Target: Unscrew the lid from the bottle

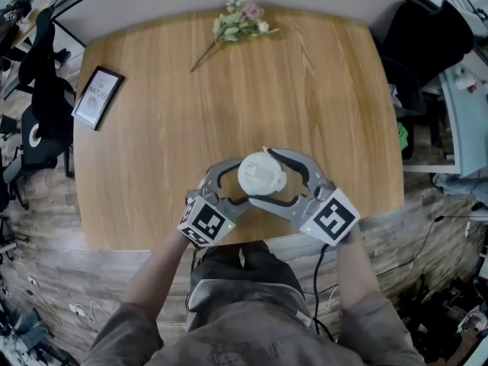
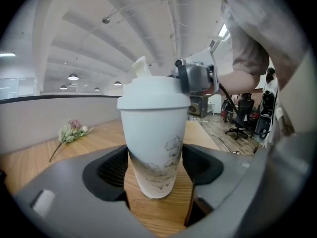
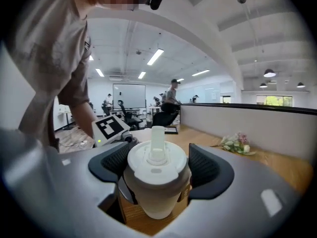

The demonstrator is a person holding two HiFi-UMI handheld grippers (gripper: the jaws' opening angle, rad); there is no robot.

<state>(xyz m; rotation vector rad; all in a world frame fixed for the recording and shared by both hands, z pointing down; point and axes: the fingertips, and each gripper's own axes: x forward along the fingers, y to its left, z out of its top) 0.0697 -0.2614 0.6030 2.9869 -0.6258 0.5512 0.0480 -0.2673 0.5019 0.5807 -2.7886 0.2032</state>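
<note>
A white bottle [image 1: 261,175] with a spouted lid stands upright near the front edge of the round wooden table [image 1: 152,143]. My left gripper [image 1: 240,183] comes in from the left. In the left gripper view its pads press on the lower part of the bottle's body [image 2: 153,148], which fills the gap of the left gripper [image 2: 154,170]. From the right, my right gripper [image 1: 276,180] reaches higher up. In the right gripper view the white lid [image 3: 157,162] sits between the two pads of the right gripper [image 3: 157,171], touching both.
A sprig of flowers [image 1: 240,23] lies at the table's far edge. A framed picture [image 1: 97,96] rests at the left edge. Black chairs and bags stand beyond the table on both sides. The person's legs are right at the front edge.
</note>
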